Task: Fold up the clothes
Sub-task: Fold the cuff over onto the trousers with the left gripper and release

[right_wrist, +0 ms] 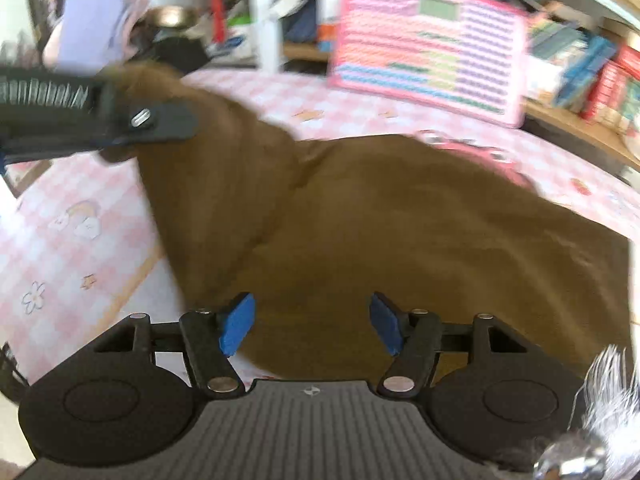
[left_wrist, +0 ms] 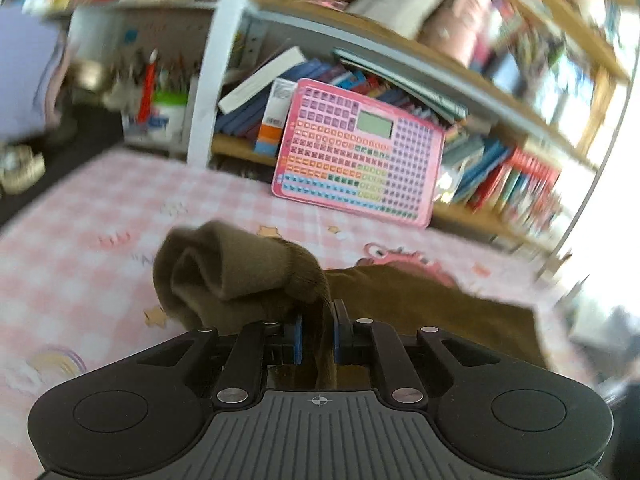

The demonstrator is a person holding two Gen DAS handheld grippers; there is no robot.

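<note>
Left gripper (left_wrist: 316, 334) is pinched tight on a bunched bit of the brown garment (left_wrist: 240, 272), lifting it off the pink checked sheet (left_wrist: 100, 216). Soft, floppy stuff, so grab it by edges or corners.

Right gripper (right_wrist: 312, 326) has its jaws apart, holding nothing, hovering over the garment's near edge; the rest sprawls across the sheet.
</note>
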